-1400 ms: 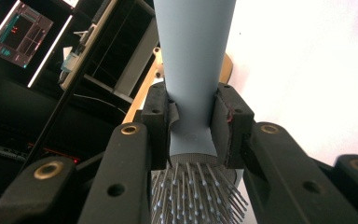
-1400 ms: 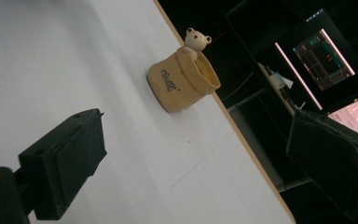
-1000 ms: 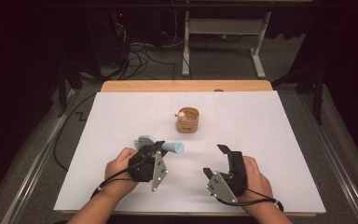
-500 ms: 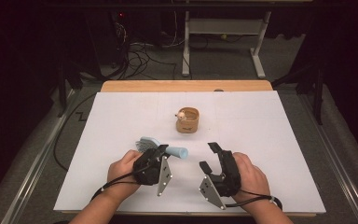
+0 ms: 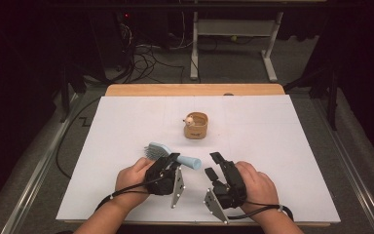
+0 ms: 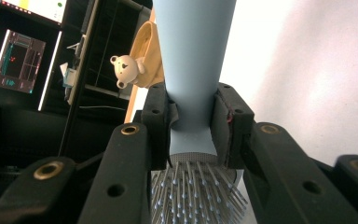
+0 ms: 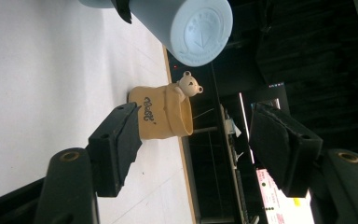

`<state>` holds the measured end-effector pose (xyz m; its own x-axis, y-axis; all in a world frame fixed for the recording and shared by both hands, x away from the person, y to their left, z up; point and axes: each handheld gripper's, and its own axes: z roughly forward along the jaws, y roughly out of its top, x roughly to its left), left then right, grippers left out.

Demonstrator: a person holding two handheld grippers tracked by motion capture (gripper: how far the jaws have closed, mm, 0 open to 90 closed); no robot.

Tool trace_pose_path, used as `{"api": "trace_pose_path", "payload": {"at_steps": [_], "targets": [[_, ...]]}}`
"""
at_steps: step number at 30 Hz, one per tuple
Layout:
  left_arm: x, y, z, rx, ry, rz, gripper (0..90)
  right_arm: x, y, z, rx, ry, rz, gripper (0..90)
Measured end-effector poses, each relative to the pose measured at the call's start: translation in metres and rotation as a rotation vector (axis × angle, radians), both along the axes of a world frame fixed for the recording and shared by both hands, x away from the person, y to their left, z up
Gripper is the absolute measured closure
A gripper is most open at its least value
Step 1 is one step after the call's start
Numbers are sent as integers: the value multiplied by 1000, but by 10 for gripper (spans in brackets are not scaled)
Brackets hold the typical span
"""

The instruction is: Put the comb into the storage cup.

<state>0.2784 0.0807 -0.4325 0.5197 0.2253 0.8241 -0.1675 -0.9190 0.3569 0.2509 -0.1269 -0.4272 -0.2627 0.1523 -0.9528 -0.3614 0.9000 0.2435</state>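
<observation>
A light blue hairbrush [image 5: 157,150] lies low over the white table, bristles up. My left gripper [image 5: 173,159] is shut on its handle [image 6: 192,60], just beyond the bristles [image 6: 191,196]. The handle's round end [image 7: 200,28] points toward my right gripper [image 5: 213,165]. In the right gripper view that gripper [image 7: 198,140] has just been closing its jaws, with nothing between the pads. A tan cup [image 5: 196,125] with a small bear figure [image 5: 189,119] on its rim stands farther back at the table's middle.
The white table [image 5: 282,146] ends in a wooden strip [image 5: 195,89] at the far edge. Beyond it are a dark floor, cables [image 5: 146,58] and a white desk frame [image 5: 233,29]. Monitors [image 6: 18,58] glow at the side in the left gripper view.
The right gripper's jaws have narrowed, and that hand has edged a little left toward the brush handle. The left gripper keeps its hold on the brush, almost still.
</observation>
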Motion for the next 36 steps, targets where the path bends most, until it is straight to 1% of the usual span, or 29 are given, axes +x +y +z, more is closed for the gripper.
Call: {"api": "trace_pose_path", "payload": {"at_steps": [3, 4, 6, 9, 10, 12, 14, 16, 19, 20, 21, 23, 24, 25, 31, 32, 36], "targets": [[0, -2, -1, 12, 1, -1, 696, 0, 0, -2, -7, -3, 2, 381], [0, -2, -2, 5, -1, 0, 696, 0, -1, -3, -10, -4, 3, 391], [0, -3, -2, 7, -1, 1, 696, -1, -1, -4, -15, -11, 8, 409], [0, -5, -2, 30, -7, -2, 696, -2, 0, -5, -28, -23, 17, 441], [0, -6, -3, 34, -8, -2, 696, -2, 0, -5, -28, -25, 20, 449], [0, -7, -3, 39, -5, -5, 696, -3, 1, -5, -44, -39, 28, 461], [-1, -9, -4, 47, -8, -8, 696, -4, 1, -6, -46, -39, 26, 481], [-1, -10, -4, 60, -12, -13, 696, -4, 2, -6, -63, -50, 35, 491], [-2, -13, -5, 65, -18, -18, 696, -5, 3, -6, -81, -64, 44, 505], [-2, -13, -5, 74, -16, -20, 697, -6, 4, -5, -100, -82, 57, 516], [-2, -13, -5, 67, -17, -21, 697, -6, 5, -5, -103, -81, 61, 518], [-2, -13, -4, 76, -15, -20, 696, -7, 5, -4, -109, -80, 68, 523], [-2, -14, -5, 80, -17, -19, 696, -8, 6, -3, -123, -88, 82, 530], [-2, -14, -5, 81, -15, -21, 696, -8, 6, -3, -123, -88, 82, 530], [-2, -15, -5, 88, -15, -24, 696, -10, 11, -5, -174, -105, 102, 539], [-2, -16, -5, 88, -14, -26, 696, -10, 12, -5, -174, -104, 105, 541], [-2, -17, -5, 90, -16, -29, 696, -11, 15, -6, -202, -112, 120, 548]]}}
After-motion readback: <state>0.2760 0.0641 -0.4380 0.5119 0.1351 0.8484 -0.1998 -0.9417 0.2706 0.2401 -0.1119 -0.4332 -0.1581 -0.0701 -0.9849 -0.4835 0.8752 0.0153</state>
